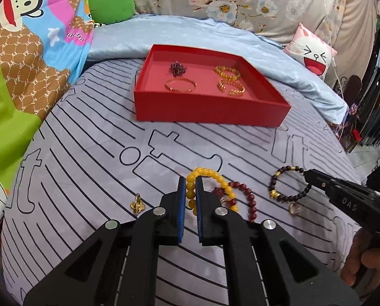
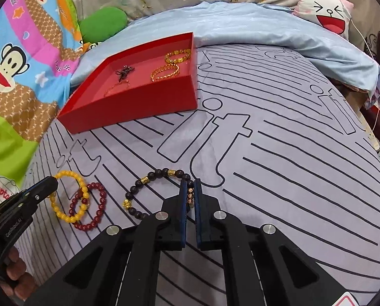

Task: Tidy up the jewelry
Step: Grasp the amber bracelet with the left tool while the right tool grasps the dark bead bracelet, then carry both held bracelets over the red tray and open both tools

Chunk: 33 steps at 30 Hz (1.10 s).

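Left wrist view: left gripper (image 1: 190, 186) narrowed around yellow bead bracelet (image 1: 207, 178); right gripper (image 2: 190, 191) likewise pinches dark bead bracelet (image 2: 162, 176). Judged best: lift both clear of the bed (image 2: 292, 153), then carry toward red tray (image 1: 210, 112) at 12 o'clock.

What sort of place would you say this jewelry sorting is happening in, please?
Most likely a bedroom, working on a bed: a striped bedsheet is the surface, with a folded blue blanket and a cartoon-face pillow behind the red tray.
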{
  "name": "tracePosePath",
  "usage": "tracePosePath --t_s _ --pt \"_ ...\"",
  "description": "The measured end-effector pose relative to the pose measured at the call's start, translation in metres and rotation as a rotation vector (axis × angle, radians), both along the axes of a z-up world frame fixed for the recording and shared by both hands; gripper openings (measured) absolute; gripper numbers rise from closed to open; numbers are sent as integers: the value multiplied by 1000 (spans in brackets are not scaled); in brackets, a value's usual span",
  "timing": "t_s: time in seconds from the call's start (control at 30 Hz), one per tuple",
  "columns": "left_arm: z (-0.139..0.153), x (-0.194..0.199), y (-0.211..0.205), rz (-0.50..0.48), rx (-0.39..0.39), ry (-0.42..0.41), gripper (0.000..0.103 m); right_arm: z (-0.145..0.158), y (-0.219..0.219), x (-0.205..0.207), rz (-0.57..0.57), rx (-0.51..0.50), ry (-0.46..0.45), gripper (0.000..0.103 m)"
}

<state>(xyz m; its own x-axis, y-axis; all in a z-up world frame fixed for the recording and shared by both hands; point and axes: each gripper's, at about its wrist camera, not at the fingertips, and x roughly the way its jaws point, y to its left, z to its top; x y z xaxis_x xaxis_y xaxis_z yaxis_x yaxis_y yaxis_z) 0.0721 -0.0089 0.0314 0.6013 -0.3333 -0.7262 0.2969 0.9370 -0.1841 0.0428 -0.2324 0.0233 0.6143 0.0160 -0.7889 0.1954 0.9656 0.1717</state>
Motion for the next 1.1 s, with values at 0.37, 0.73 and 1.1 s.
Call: tracePosePath --t_s 0.37,0.73,1.1 --pt "41 -1 -3 -43 -41 -37 7 46 7 -1 42 -24 -83 5" --pt "111 46 -27 -121 -112 -164 7 111 13 56 108 -64 -208 5" --pt "87 128 -38 -87 -170 -74 7 89 26 138 154 61 -165 5"
